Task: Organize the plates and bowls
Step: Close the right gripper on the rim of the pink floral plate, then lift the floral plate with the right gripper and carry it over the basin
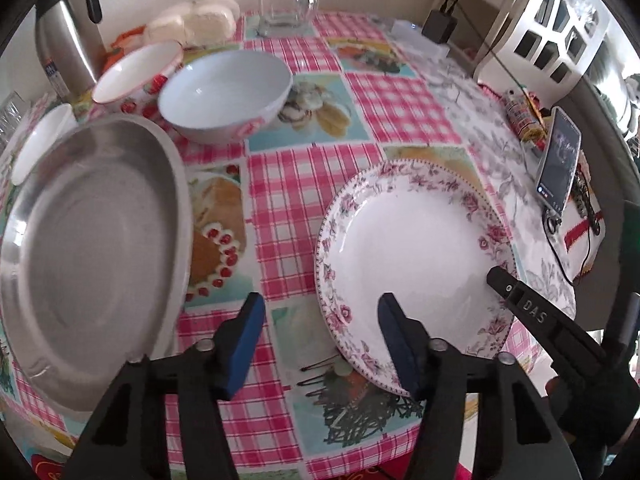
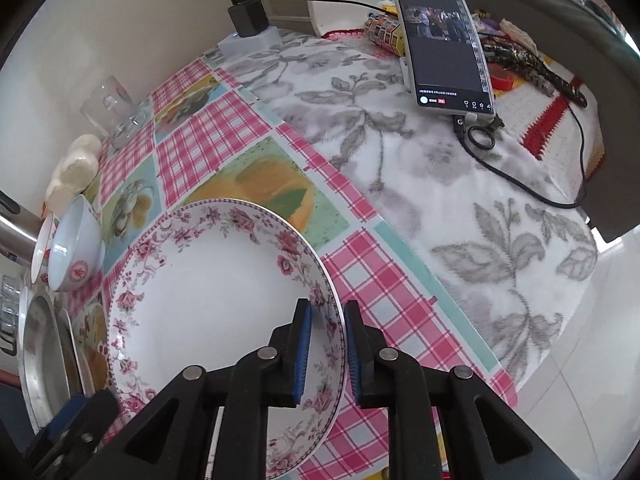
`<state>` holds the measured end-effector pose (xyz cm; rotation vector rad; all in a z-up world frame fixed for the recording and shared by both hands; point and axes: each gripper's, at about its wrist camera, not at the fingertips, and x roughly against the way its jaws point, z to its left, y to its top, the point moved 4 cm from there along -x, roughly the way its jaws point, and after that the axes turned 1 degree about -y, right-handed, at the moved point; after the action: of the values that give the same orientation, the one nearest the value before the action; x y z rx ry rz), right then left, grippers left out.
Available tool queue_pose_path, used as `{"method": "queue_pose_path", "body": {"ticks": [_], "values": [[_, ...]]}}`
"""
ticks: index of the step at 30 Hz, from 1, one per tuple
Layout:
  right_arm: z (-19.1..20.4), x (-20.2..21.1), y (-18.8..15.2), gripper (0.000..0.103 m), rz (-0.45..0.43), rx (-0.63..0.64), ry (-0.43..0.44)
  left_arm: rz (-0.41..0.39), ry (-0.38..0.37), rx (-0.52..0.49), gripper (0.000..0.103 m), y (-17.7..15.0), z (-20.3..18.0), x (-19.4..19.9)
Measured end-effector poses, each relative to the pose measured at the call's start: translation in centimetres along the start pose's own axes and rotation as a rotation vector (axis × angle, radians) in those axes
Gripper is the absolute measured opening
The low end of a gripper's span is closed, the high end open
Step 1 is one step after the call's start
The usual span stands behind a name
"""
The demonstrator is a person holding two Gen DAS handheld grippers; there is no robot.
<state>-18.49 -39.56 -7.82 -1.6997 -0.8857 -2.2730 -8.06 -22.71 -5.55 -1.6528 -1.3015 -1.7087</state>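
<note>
A white plate with a pink floral rim (image 1: 408, 240) lies on the checked tablecloth. My right gripper (image 2: 324, 344) is shut on its edge, one blue pad inside the rim and one outside; it enters the left wrist view as a black finger (image 1: 520, 300). My left gripper (image 1: 320, 344) is open astride the plate's near left rim, its pads (image 1: 396, 344) not pressing on it. A steel dish (image 1: 100, 260) lies to the left. Behind it stand a pale blue bowl (image 1: 224, 96), a red-patterned bowl (image 1: 136, 76) and a small white plate (image 1: 40, 140).
A steel thermos (image 1: 64, 40), a glass (image 1: 284, 4) and bagged buns (image 1: 200, 20) line the back by the wall. A phone (image 2: 444, 44) with its cable rests on the grey floral cloth at right. Hairpins (image 1: 320, 368) lie near the plate. The table edge (image 2: 508, 380) is close on the right.
</note>
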Motion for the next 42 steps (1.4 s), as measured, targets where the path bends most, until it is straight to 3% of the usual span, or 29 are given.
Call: {"method": "queue_pose_path", "body": {"ticks": [8,14,29,42], "values": [[-0.2,-0.4,0.2,0.021,-0.003,-0.016,0.033,0.048,0.009,0.025,0.036,0.3,0.1,-2.9],[-0.3,-0.8,0.6,0.022,-0.012,-0.029,0.071,0.039,-0.032,0.039,0.029,0.6,0.0,-3.8],[-0.4,-1.2,0.8,0.024,-0.025,-0.051,0.137,-0.001,-0.104,0.060,0.026,1.0,0.9,-4.2],[-0.6,-1.1,0.0,0.016,-0.004,-0.086,0.228,0.017,-0.205,0.146,0.016,0.7,2.7,-4.4]]}}
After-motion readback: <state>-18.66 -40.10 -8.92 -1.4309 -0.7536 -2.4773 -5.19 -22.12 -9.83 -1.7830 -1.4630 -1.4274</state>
